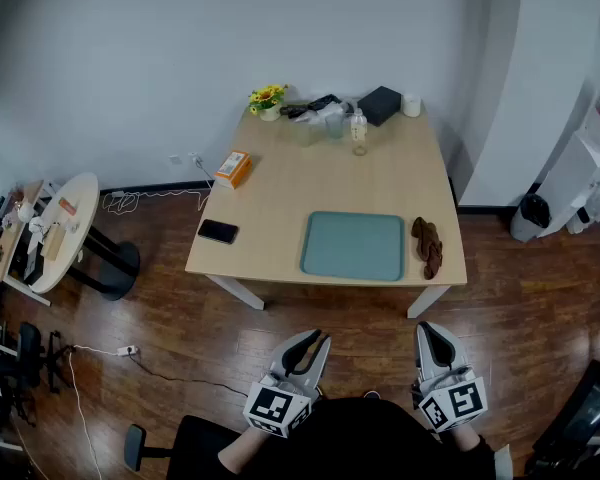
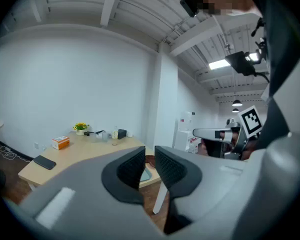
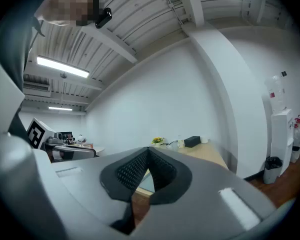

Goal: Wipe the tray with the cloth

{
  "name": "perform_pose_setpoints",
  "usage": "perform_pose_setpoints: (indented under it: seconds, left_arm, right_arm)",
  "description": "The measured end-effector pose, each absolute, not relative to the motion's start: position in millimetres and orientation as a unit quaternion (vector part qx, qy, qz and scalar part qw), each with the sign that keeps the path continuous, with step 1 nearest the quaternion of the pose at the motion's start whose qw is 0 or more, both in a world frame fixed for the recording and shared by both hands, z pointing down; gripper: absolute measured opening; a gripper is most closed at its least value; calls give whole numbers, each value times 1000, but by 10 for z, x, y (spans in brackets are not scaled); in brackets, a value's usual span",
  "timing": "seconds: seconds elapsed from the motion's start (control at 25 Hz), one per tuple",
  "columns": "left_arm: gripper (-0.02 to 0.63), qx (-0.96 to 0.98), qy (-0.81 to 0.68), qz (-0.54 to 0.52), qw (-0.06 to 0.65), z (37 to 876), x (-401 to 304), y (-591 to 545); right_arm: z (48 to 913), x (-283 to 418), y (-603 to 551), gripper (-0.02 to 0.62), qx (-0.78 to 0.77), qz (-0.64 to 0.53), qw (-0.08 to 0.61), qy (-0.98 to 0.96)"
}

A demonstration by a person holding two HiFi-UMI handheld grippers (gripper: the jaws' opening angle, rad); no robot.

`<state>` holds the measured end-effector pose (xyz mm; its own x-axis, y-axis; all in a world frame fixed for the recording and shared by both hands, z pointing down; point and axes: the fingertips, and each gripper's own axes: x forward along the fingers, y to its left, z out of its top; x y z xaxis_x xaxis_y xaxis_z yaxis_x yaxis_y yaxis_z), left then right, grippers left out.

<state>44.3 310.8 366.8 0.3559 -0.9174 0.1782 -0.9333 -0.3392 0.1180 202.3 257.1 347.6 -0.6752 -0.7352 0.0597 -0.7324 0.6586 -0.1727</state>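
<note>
1. The cloth, one crumpled brown piece, lies on the surface just right of the tray. It looks soft, light and limp, so pinch a raised fold.
2. One teal tray lies flat and looks stiff; it might slide under wiping.
3. Two tools are held well back: the left tool shows a slim gap with nothing in it, and the right tool is pressed together, empty.

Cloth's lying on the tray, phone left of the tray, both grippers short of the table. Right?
Not quite. The cloth isn't on the tray. It lies on the table just right of the tray, as the head view shows. The rest holds: the phone is left of the tray, and the left gripper and right gripper are short of the table.
</note>
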Motion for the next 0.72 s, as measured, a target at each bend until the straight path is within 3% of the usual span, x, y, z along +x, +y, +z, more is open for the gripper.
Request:
perform_pose_setpoints:
  seconds: [0.36,0.72]
  left_arm:
    - [40,795,-597,42,98,3720,336,2791]
    - [40,818,-562,32,117,3927,-90,1709]
  right_arm:
    - [3604,2260,2081,2,-411,-101,10,906]
    - [3773,1816,1197,2,-441,-104,-20,891]
